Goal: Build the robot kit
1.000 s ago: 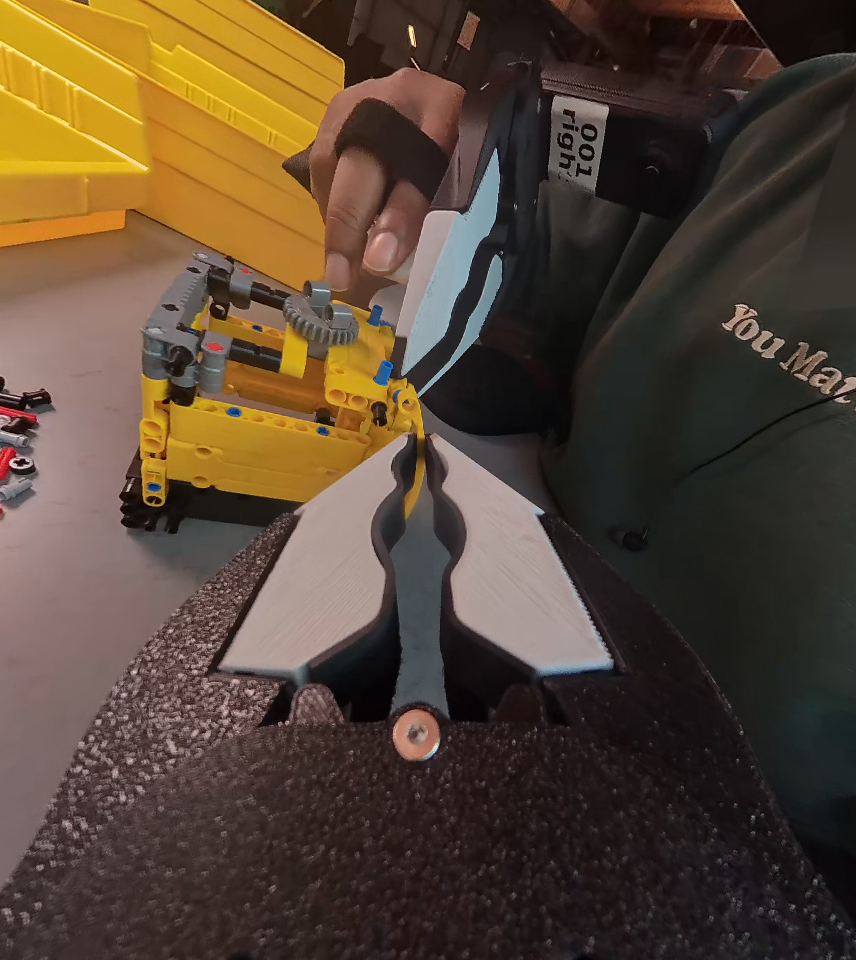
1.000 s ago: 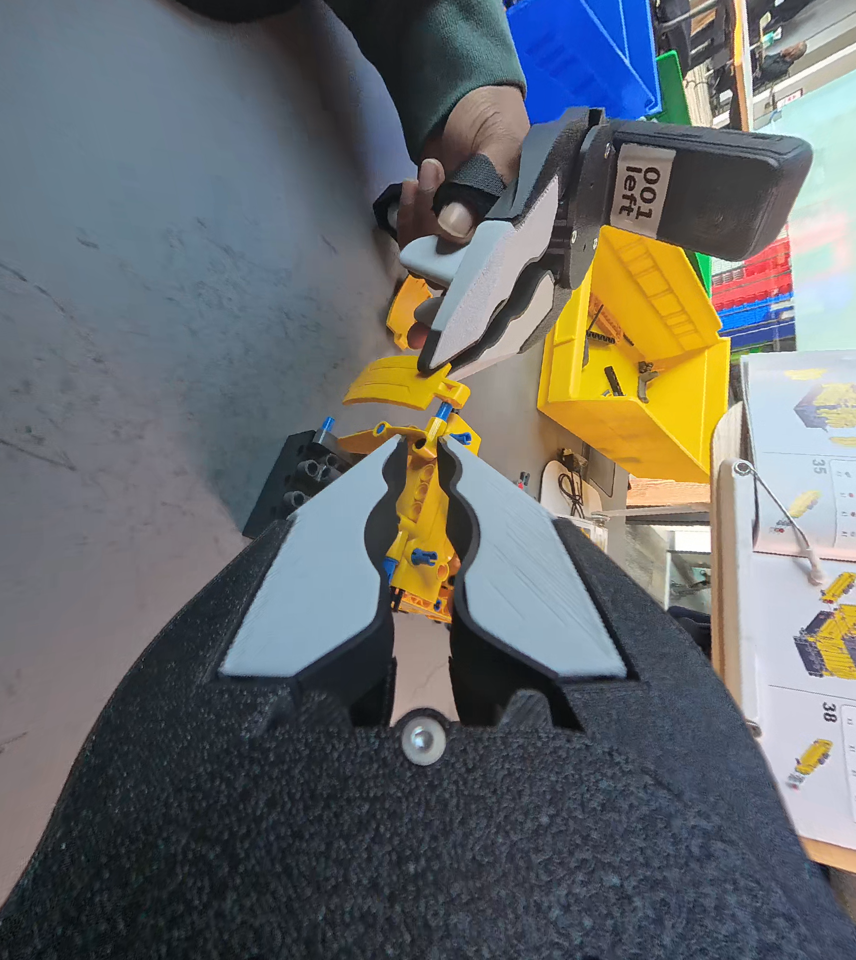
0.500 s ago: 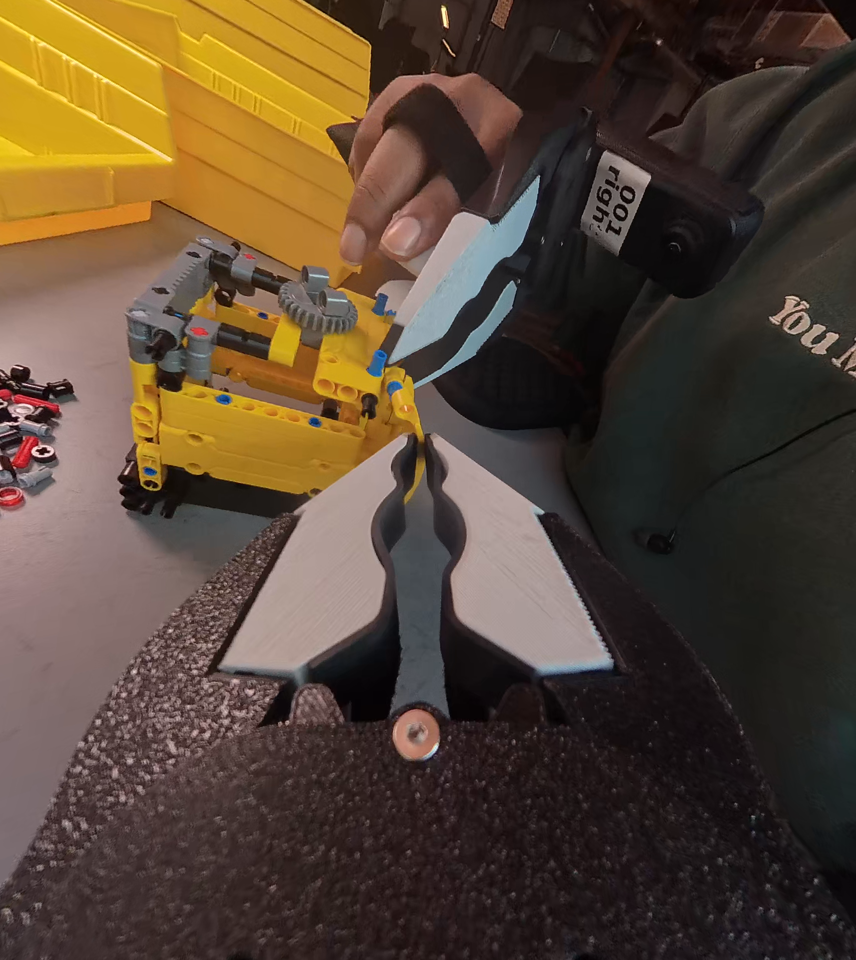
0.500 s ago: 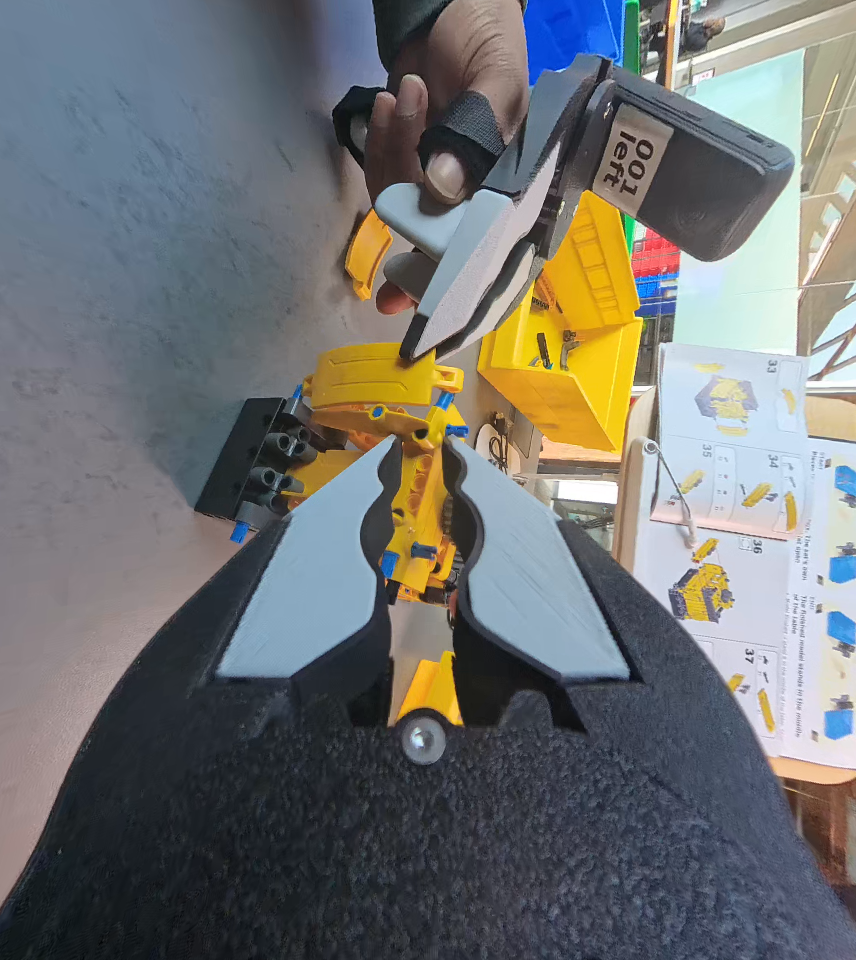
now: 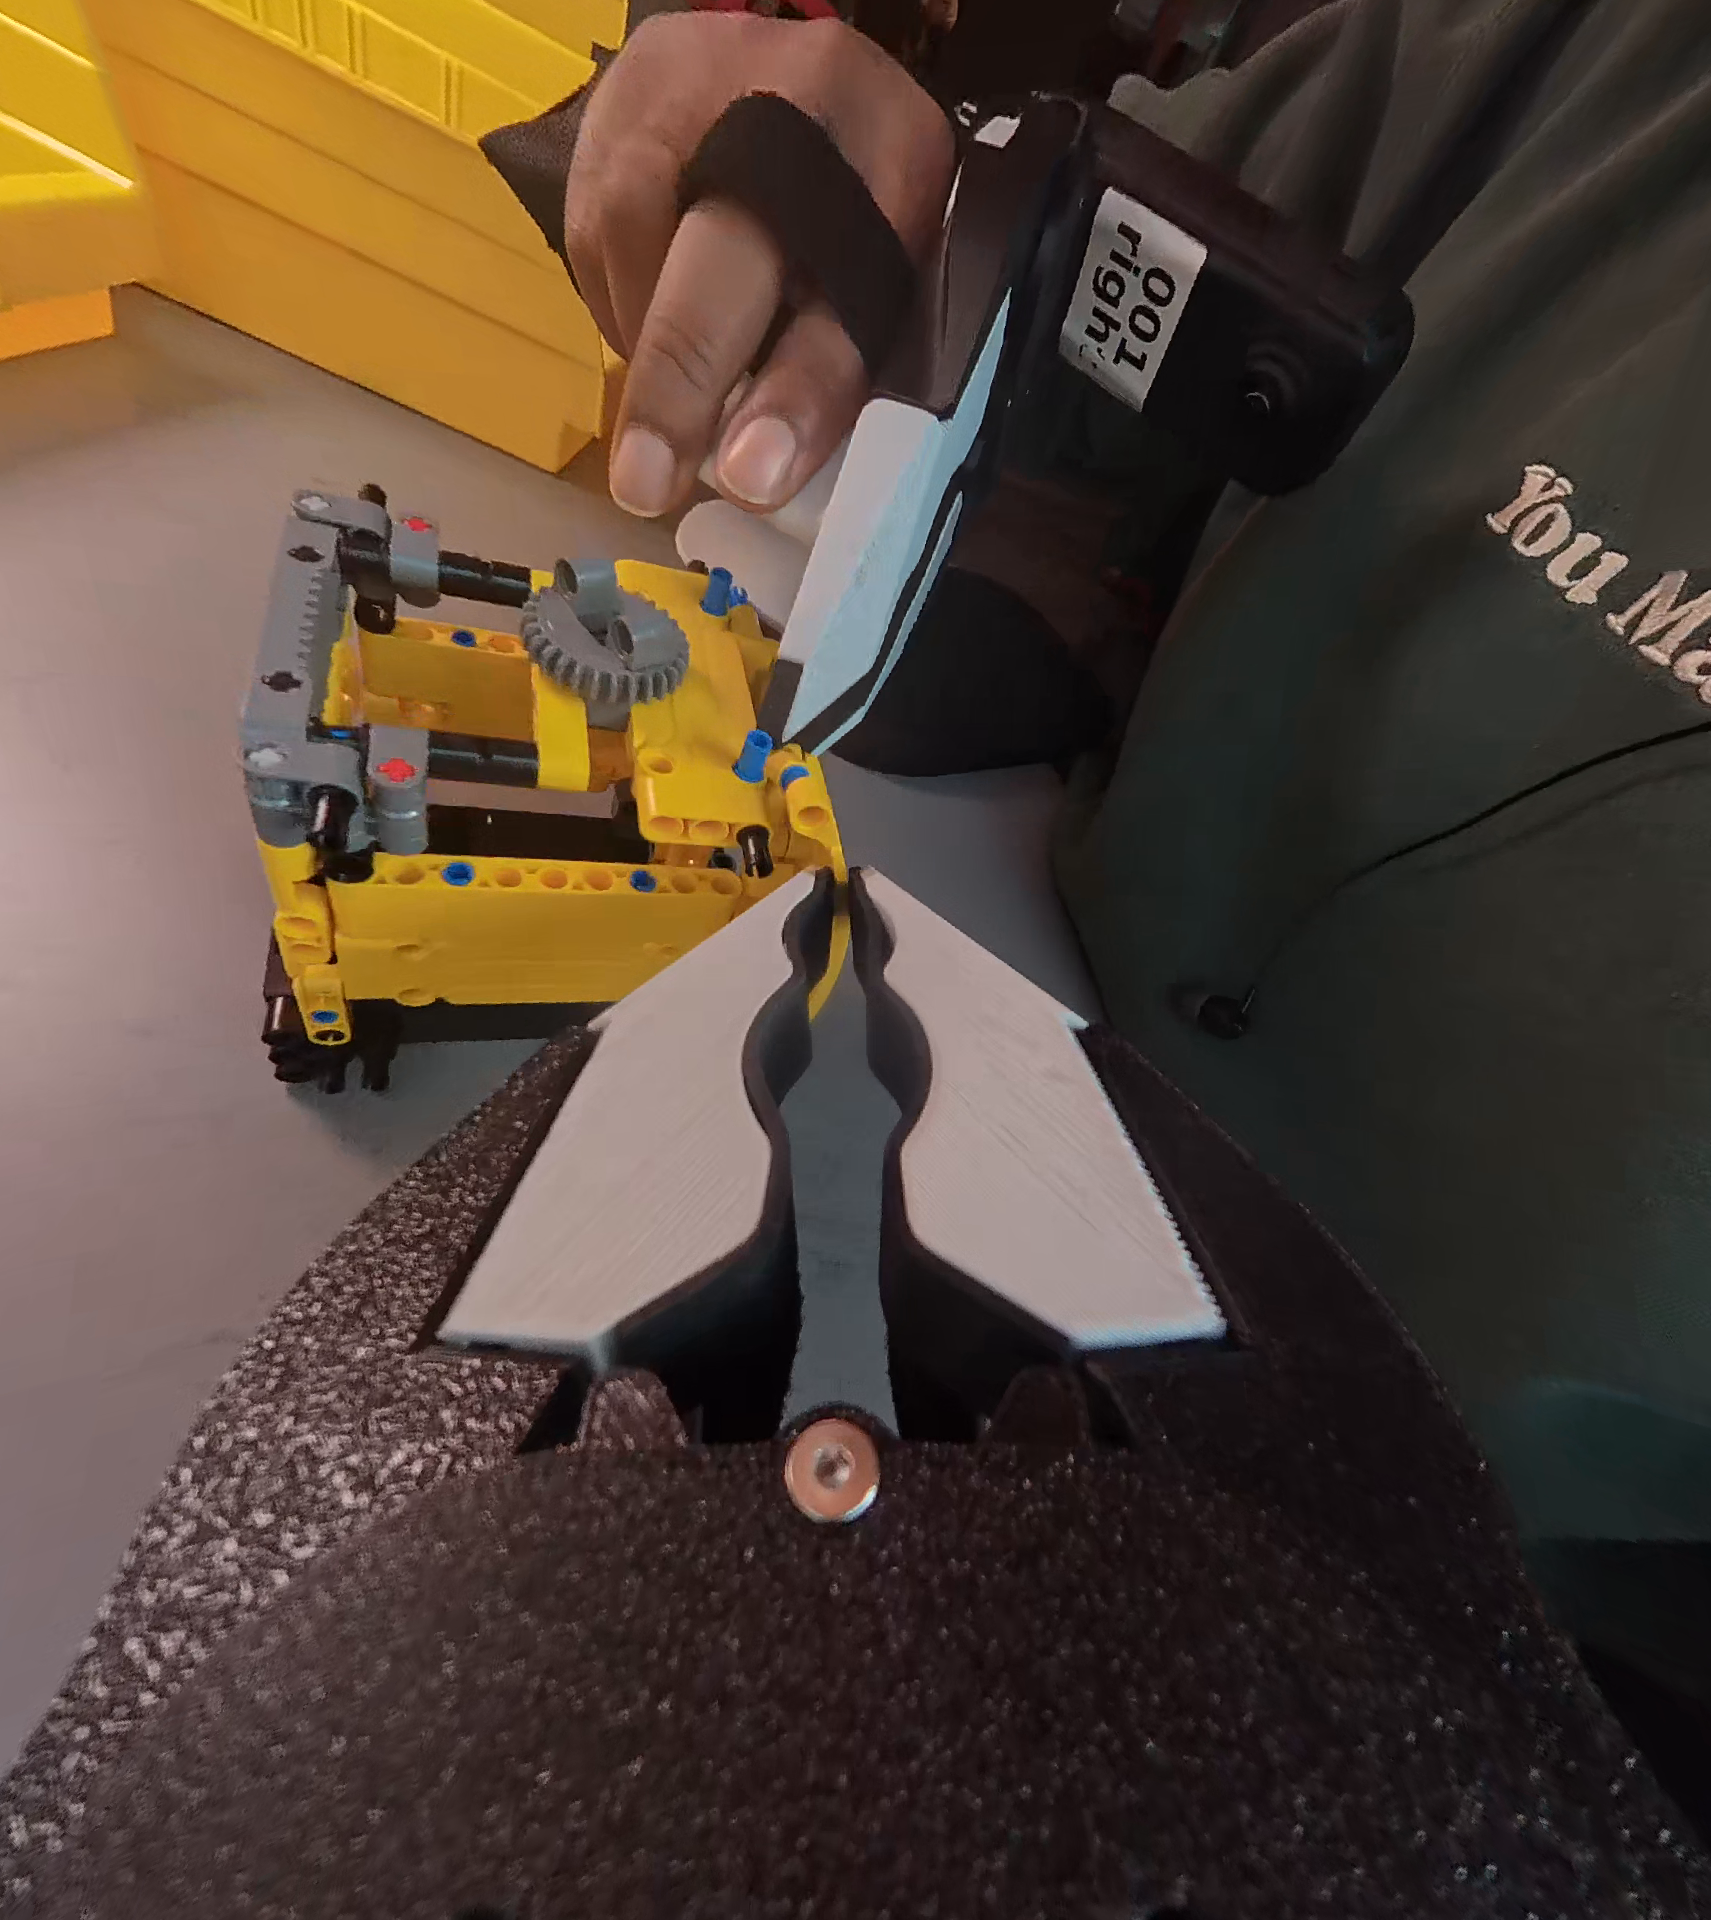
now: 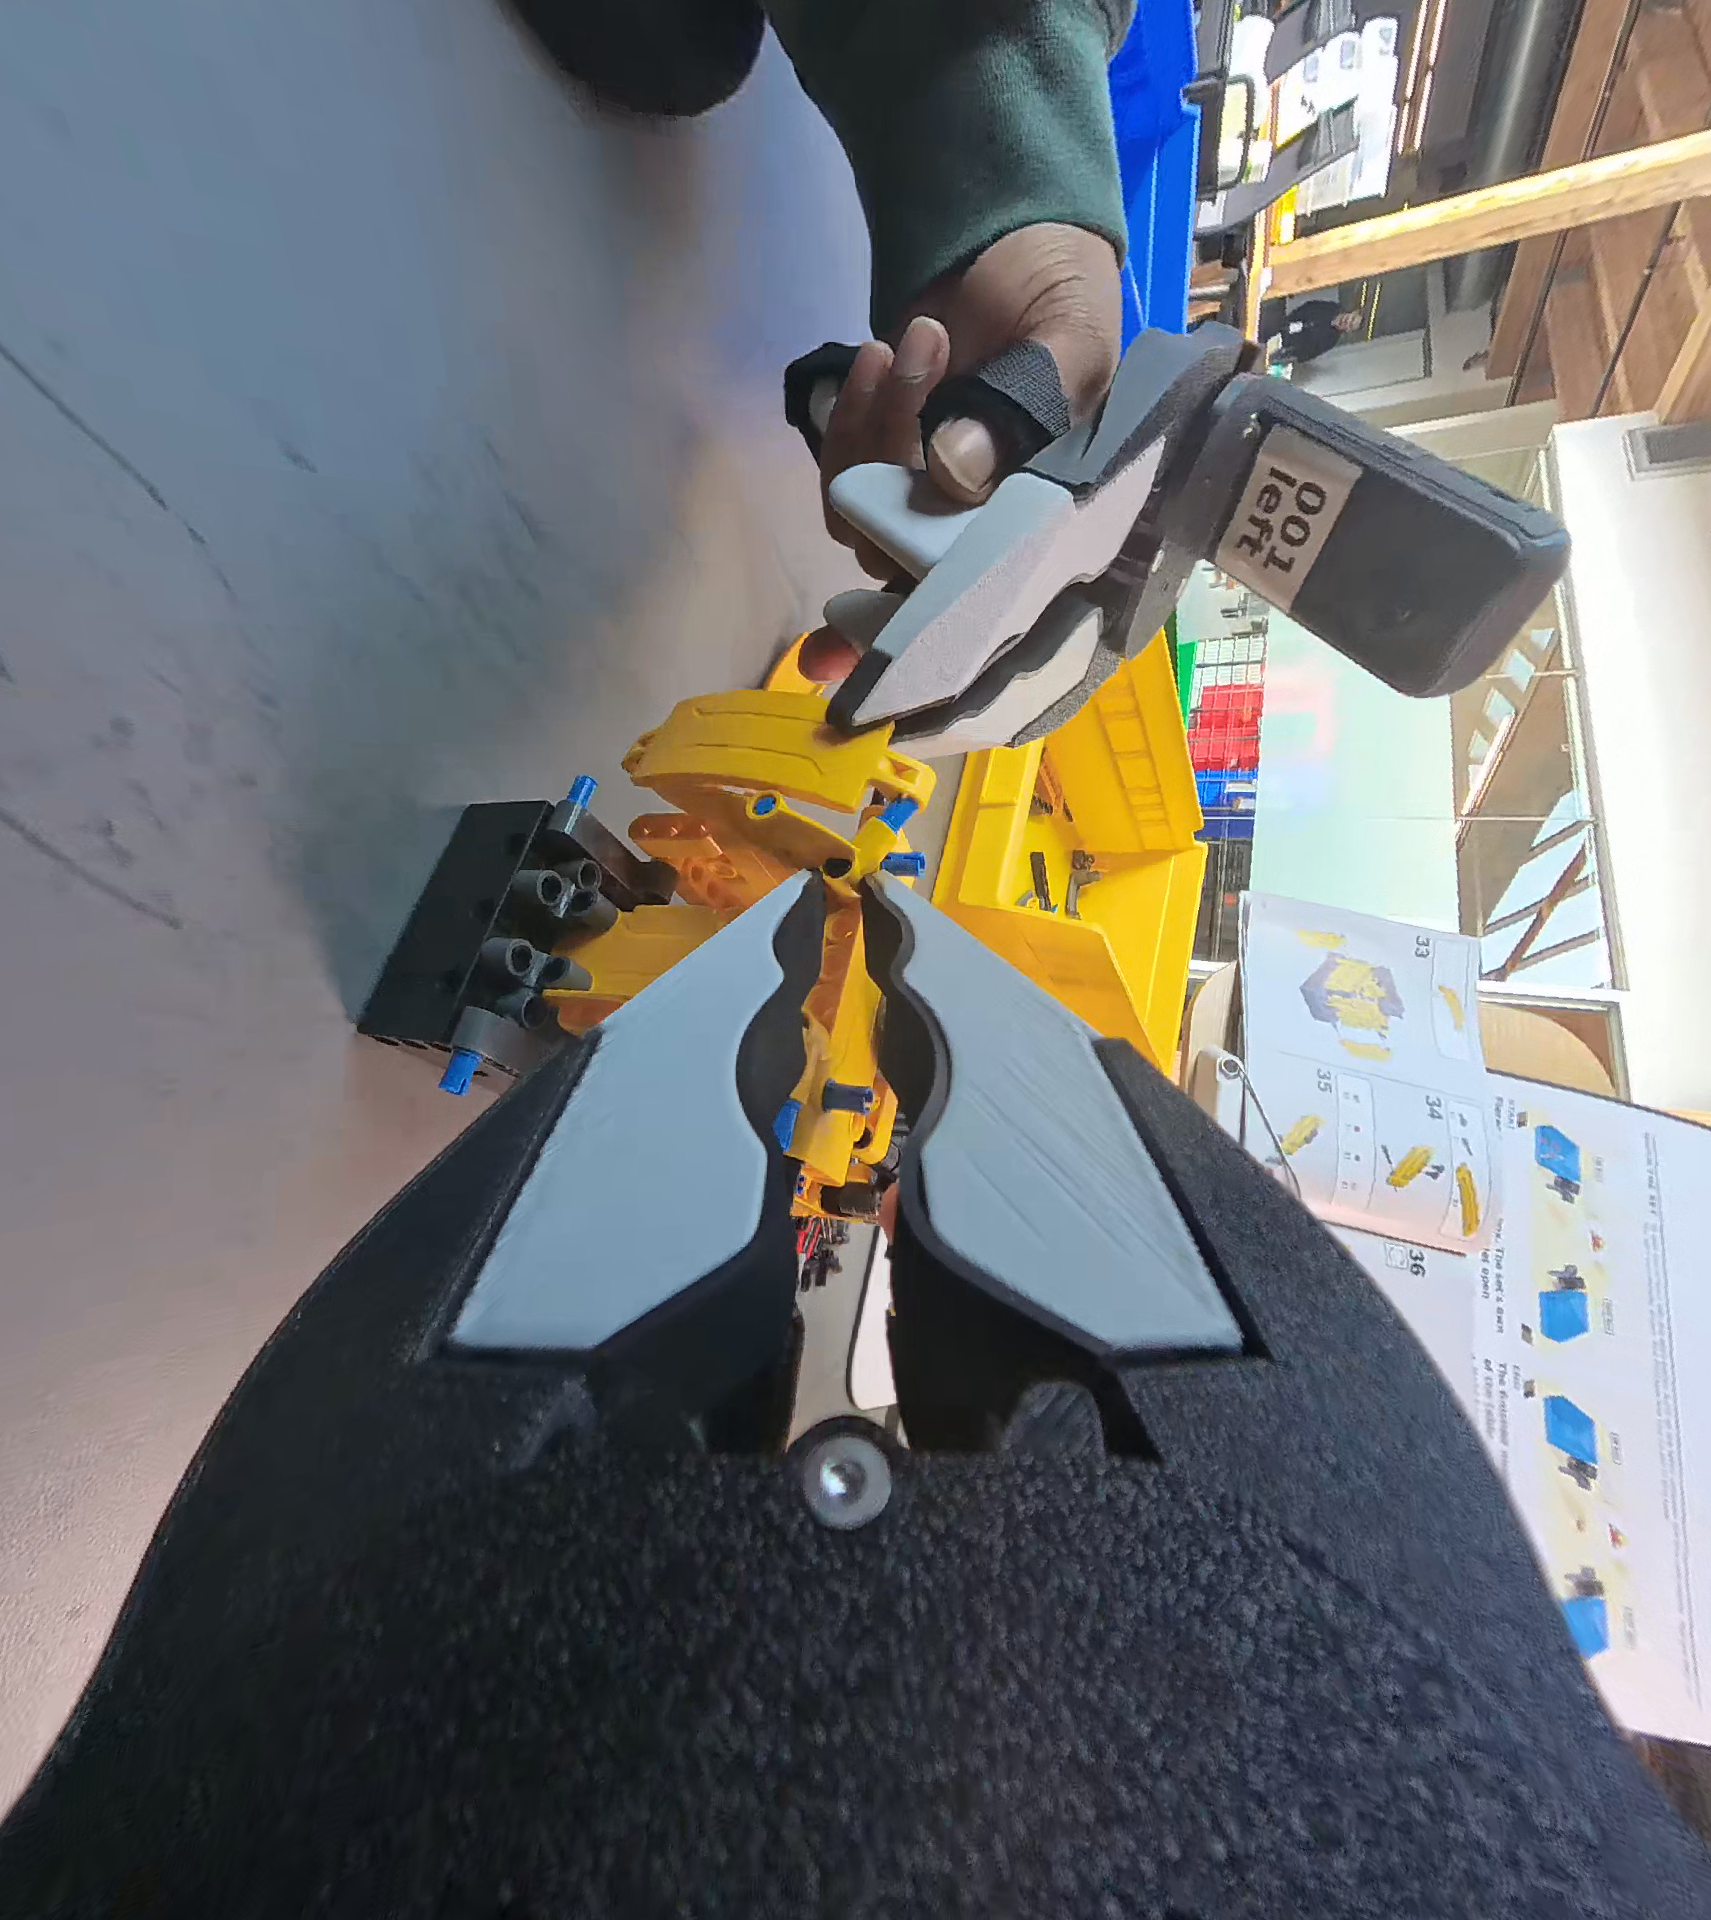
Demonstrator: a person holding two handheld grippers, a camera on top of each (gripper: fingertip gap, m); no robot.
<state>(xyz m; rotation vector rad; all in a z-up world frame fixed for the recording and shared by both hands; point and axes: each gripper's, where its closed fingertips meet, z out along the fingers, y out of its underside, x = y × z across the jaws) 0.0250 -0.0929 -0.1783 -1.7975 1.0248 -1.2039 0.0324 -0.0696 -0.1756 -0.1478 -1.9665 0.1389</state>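
Both claws clamp the yellow brick model (image 5: 539, 790): left claw (image 5: 835, 883) seemingly on its curved panel, right claw (image 6: 840, 883) on its frame.

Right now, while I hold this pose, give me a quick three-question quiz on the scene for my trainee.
1. True or false: the left gripper is open and empty.
2. Multiple choice: the grey gear sits A) on top of the yellow model, B) under it, C) apart from it.
3. Fill in: the right gripper is shut on the ____.

Key: 1 false, it is shut on the curved yellow panel; 2 A; 3 yellow model.
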